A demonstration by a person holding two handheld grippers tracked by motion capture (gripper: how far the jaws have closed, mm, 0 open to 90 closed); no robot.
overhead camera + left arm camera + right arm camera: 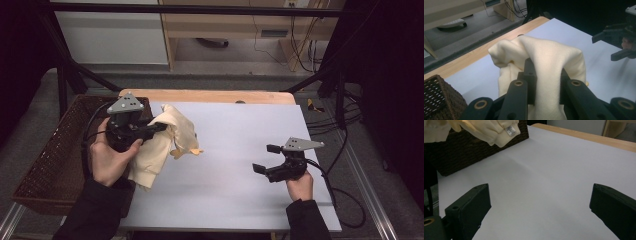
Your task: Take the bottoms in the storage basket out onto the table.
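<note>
High view: left gripper (159, 126) clenched on cream garment (167, 142) lifted beside basket (47, 160), right gripper (266, 158) released over mat (240, 150); left gripper view: cloth bunched between jaws, best kept pinched deep; right gripper view: hem dangling near basket, best carried clear of rim.

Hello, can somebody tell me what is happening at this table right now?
A person works at the table with a gripper in each hand. The left gripper is shut on a cream garment, lifted at the left side of the white sheet, next to a brown wicker basket. In the left gripper view the cloth is bunched between its fingers. The right gripper is open, holds nothing, and hovers over the bare sheet at the right.
</note>
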